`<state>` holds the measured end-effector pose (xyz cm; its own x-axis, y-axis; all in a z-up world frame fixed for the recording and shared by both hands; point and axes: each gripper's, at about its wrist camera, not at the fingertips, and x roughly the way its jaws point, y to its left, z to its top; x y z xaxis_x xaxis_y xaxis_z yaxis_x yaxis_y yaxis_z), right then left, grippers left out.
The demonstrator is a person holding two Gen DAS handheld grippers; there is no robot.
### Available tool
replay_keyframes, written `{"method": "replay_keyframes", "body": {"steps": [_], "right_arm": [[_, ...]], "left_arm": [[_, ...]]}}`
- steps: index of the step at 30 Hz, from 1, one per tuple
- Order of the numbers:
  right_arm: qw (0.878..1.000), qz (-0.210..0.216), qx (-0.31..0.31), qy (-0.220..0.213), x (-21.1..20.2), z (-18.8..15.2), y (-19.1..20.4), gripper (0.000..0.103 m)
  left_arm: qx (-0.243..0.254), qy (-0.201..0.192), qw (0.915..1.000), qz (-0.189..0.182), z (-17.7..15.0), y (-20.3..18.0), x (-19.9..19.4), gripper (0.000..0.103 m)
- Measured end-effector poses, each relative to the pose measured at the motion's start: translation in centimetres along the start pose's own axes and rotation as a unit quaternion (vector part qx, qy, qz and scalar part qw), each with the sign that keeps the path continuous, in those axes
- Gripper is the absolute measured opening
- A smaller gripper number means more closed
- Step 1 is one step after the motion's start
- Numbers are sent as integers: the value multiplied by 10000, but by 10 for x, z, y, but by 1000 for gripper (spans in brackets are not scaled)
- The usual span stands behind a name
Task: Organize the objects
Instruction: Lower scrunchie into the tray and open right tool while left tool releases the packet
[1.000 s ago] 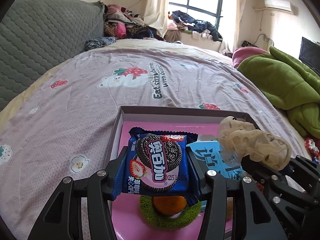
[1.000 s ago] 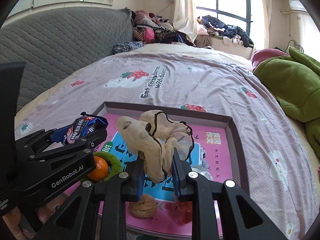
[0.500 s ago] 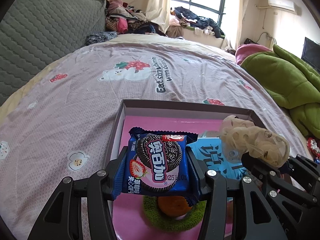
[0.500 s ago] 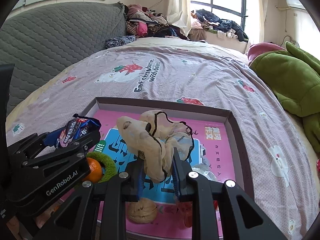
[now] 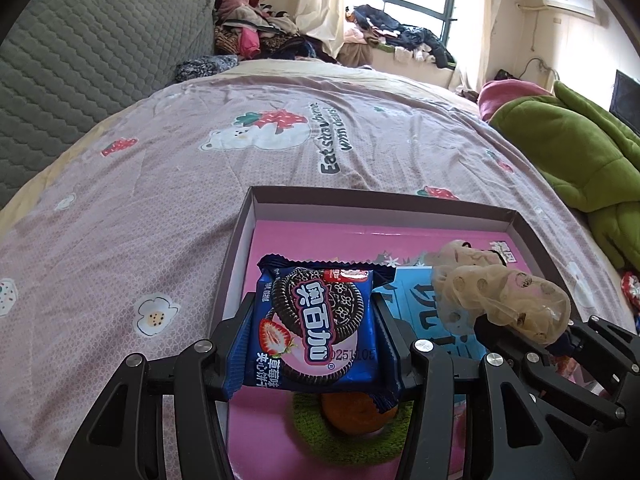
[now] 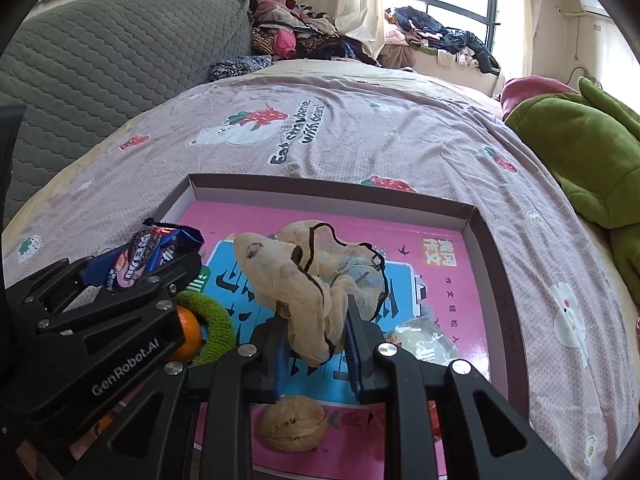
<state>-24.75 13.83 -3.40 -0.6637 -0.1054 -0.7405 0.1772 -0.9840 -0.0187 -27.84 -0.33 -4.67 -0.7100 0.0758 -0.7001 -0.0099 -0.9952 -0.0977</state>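
- Two hand-held grippers hovered over the shallow pink-floored cardboard tray on the bed.
- Left gripper was clamped on a flat blue cookie packet, directly above the orange fruit in its green knitted ring.
- Right gripper was pinched tight on a bunched beige stocking; bare tray floor lay ahead and rightward.

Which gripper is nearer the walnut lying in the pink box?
Right. The right gripper, shut on a beige stocking, hangs just over the walnut; the left gripper, holding the Oreo packet, is off to the left.
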Motion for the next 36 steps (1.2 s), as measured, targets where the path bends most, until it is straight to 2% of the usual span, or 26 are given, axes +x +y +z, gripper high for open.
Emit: {"method": "replay_keyframes", "body": {"steps": [8, 14, 19, 22, 28, 36], "right_arm": [[9998, 7, 12, 188, 7, -3, 1, 25], [9997, -42, -5, 238, 5, -5, 2, 38], [9996, -82, -67, 247, -1, -6, 4, 40], [9997, -90, -82, 192, -6, -6, 3, 44], [9999, -27, -95, 48, -20, -4, 0, 45], [9999, -16, -71, -141, -43, -2, -5, 47]], "left_arm": [[-37, 36, 10000, 34, 0, 5, 2, 56], [-168, 111, 9998, 19, 1, 13, 6, 56], [-171, 125, 9998, -57, 1, 12, 4, 57], [-127, 116, 9998, -52, 1, 10, 2, 60], [-66, 9, 9999, -112, 1, 8, -7, 66], [-158, -198, 9996, -129, 2, 13, -27, 68]]}}
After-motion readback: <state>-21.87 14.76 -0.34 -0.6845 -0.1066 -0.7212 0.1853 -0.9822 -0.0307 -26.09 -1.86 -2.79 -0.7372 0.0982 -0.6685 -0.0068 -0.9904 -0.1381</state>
